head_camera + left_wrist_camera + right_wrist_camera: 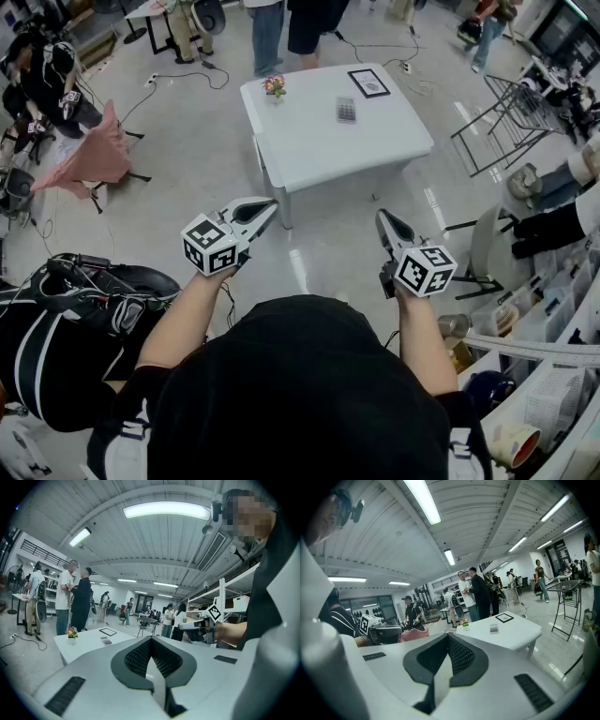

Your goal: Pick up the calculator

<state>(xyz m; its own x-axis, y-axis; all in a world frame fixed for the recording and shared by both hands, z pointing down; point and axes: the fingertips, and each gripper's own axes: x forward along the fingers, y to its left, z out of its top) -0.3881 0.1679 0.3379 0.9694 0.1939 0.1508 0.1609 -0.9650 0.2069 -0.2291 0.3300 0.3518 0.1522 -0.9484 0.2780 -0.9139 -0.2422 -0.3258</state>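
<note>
Your left gripper (267,204) and right gripper (382,218) are both closed on nothing, held forward nearly level over the floor (328,246). Well ahead, the calculator (346,110) lies on the white table (309,167), near a picture frame (368,82) and flower pot (274,86). The head view shows only the legs of the people (480,599) behind the table; the gripper views show them whole.

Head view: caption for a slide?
Left hand-held gripper and right hand-held gripper, shut, short of the white table with the calculator.

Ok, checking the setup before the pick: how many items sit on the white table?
3: a flower pot at the far left corner, the calculator in the middle, a framed picture at the far right. None hidden.
</note>
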